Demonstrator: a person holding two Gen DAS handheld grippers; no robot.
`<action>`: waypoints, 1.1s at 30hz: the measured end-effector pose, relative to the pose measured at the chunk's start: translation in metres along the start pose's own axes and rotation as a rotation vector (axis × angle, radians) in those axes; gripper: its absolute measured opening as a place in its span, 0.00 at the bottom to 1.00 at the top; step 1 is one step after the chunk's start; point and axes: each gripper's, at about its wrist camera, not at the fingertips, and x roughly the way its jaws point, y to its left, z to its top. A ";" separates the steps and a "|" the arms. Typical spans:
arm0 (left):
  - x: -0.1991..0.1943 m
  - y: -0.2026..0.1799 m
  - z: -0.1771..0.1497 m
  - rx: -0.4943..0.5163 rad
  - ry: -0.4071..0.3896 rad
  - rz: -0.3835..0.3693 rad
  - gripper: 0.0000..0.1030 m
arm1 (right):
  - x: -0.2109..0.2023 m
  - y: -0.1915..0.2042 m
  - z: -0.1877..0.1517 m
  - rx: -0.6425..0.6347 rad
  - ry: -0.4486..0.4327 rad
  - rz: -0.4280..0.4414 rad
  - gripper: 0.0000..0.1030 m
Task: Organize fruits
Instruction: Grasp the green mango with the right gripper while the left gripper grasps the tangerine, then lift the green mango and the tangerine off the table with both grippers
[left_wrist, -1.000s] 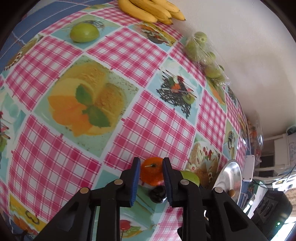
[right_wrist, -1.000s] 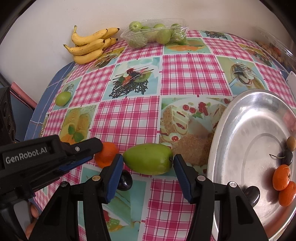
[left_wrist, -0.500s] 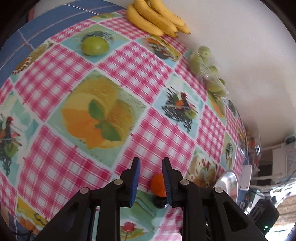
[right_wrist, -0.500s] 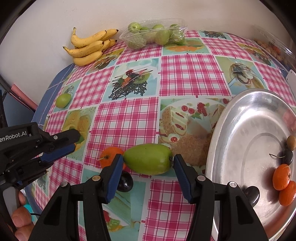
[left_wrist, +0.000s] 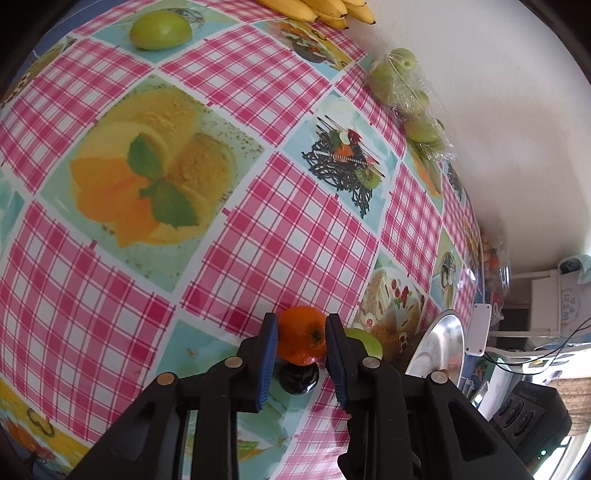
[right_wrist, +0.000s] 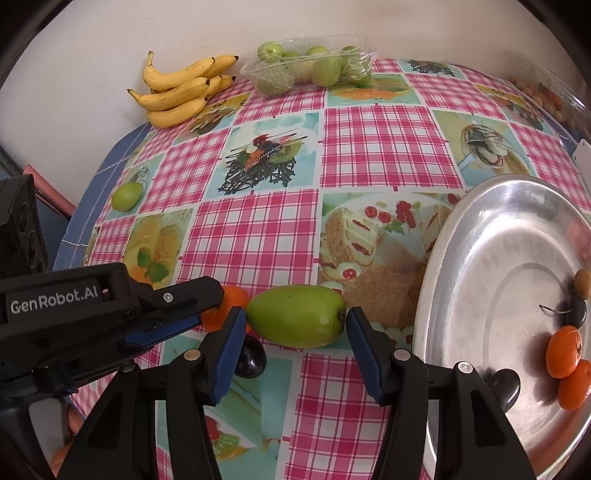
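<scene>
We bracket tangerine (left_wrist: 302, 339) with left gripper (left_wrist: 300, 345), green mango (right_wrist: 295, 315) with right gripper (right_wrist: 295, 328); fingers apart, unclamped. Next: squeeze, carry to metal tray (right_wrist: 480, 258).

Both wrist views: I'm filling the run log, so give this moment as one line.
left claw: around round orange tangerine | right claw: open, straddling oblong green fruit | round steel tray: part-filled

Black plastic grippers (right_wrist: 295, 354), blue pads (left_wrist: 269, 365), silver screws, white "GenRobot.AI" mark
</scene>
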 end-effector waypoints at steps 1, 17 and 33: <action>0.002 0.002 0.000 -0.012 0.013 -0.003 0.33 | 0.000 0.000 0.000 0.000 0.000 0.000 0.56; 0.002 0.010 -0.002 -0.072 -0.007 -0.015 0.34 | -0.001 0.000 0.000 0.003 -0.003 -0.004 0.56; -0.034 0.025 0.013 -0.067 -0.163 0.138 0.34 | 0.011 0.004 0.005 -0.004 0.006 -0.034 0.64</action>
